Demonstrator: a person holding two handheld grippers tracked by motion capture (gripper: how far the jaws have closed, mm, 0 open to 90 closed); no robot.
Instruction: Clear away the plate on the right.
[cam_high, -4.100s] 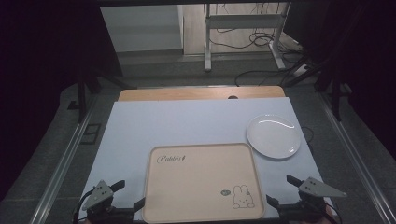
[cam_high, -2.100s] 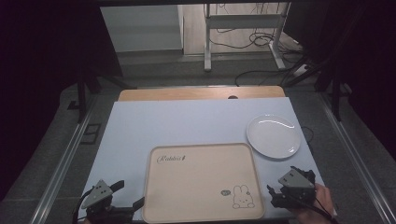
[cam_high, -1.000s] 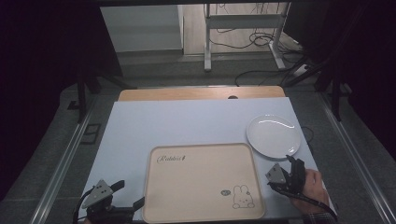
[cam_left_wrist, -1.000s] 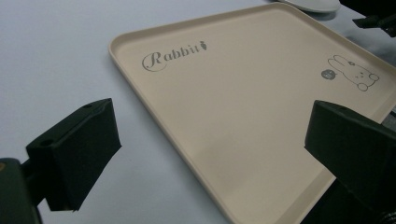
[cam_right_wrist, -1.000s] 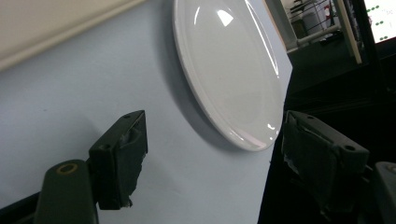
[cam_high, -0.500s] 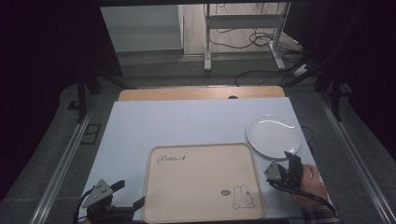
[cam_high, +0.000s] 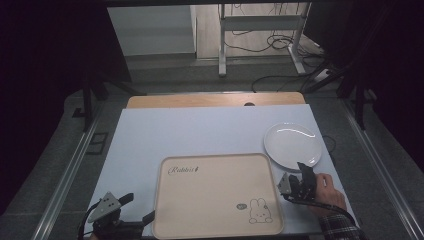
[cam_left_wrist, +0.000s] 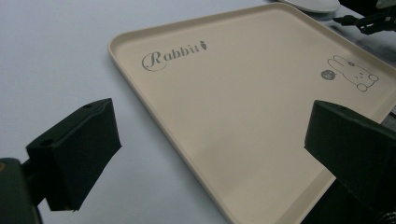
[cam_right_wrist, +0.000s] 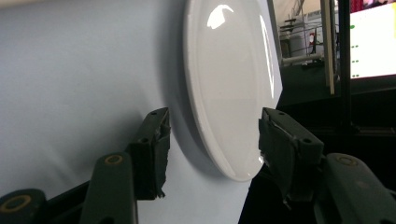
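A beige tray (cam_high: 217, 195) printed with "Rabbit" and a small rabbit drawing lies flat at the near middle of the white table (cam_high: 200, 130). A white plate (cam_high: 292, 145) sits just past the tray's far right corner. My right gripper (cam_high: 295, 173) is turned on its side at the plate's near rim and is open. In the right gripper view its jaws stand on either side of the plate (cam_right_wrist: 229, 84) edge, not touching it. My left gripper (cam_high: 138, 207) rests open at the tray's near left corner, with the tray (cam_left_wrist: 243, 107) edge between its jaws.
A wooden board (cam_high: 215, 100) lies along the table's far edge. A hand (cam_high: 327, 192) in a plaid sleeve holds the right gripper near the table's right edge. Metal rails run down both sides, and cables lie on the floor beyond.
My right gripper has moved forward from the near right corner to the plate's rim and rolled onto its side. The left gripper, tray and plate have stayed put.
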